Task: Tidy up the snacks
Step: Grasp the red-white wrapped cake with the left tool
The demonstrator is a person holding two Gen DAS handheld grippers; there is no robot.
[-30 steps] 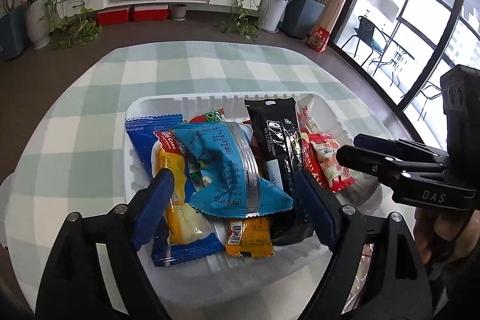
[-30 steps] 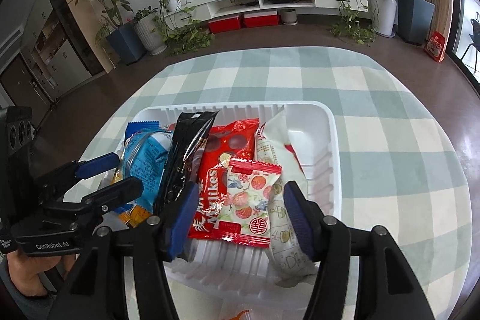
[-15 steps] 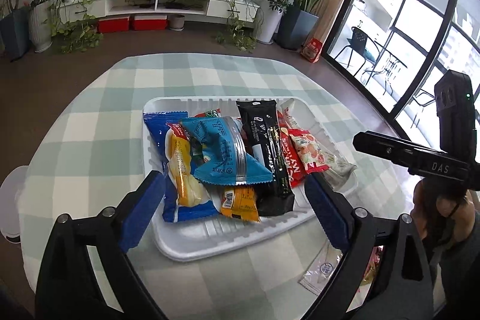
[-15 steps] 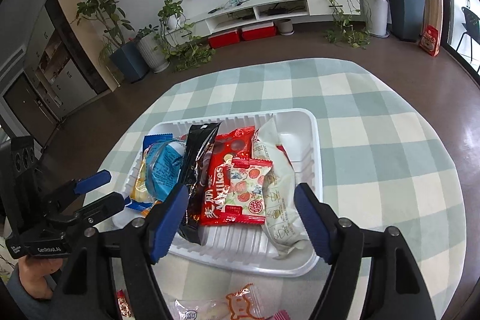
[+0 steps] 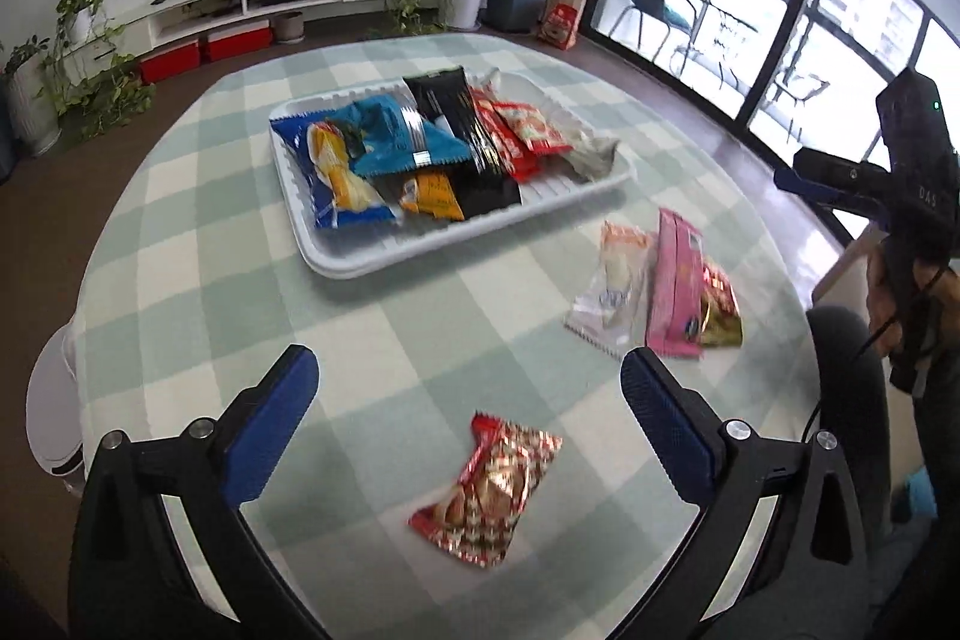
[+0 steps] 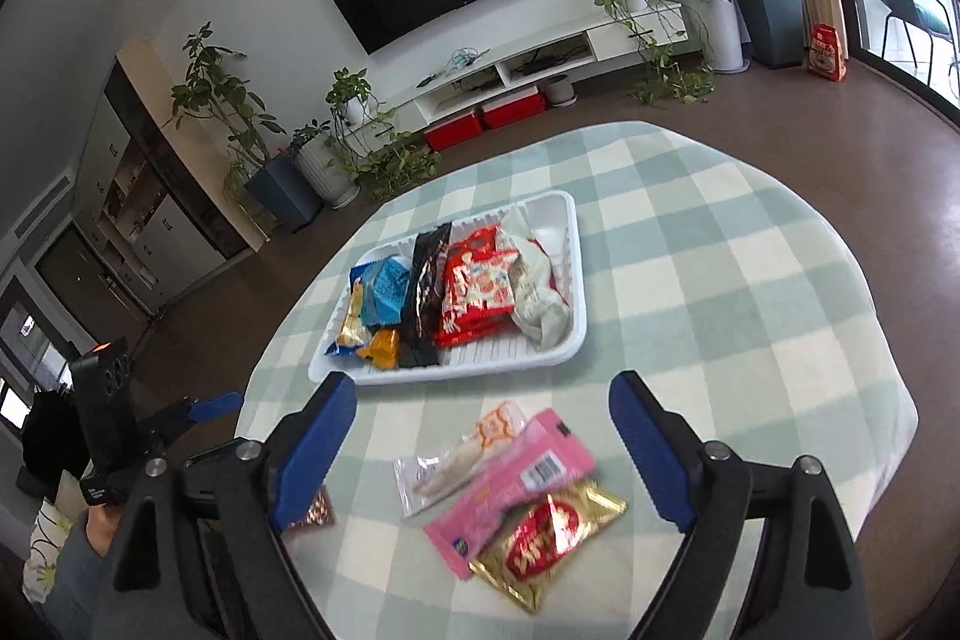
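Note:
A white tray holds several snack packets, blue, black, orange and red. My left gripper hovers near the table's front, jaws opening, gripping nothing. A red-and-gold packet lies on the cloth below it. A clear packet, a pink packet and a gold packet lie right of the tray. My right gripper is above these three, jaws opening and empty: clear packet, pink packet, gold packet. The tray lies just beyond them.
A green-and-white checked cloth covers the round table, whose edge curves close on every side. A white round object sits low at the left edge, and a dark chair back at the right. Plants and a TV shelf stand far behind.
Both grippers have pulled back from over the tray toward the table's near side, and their jaws have spread wider. The loose packets on the cloth have come into view.

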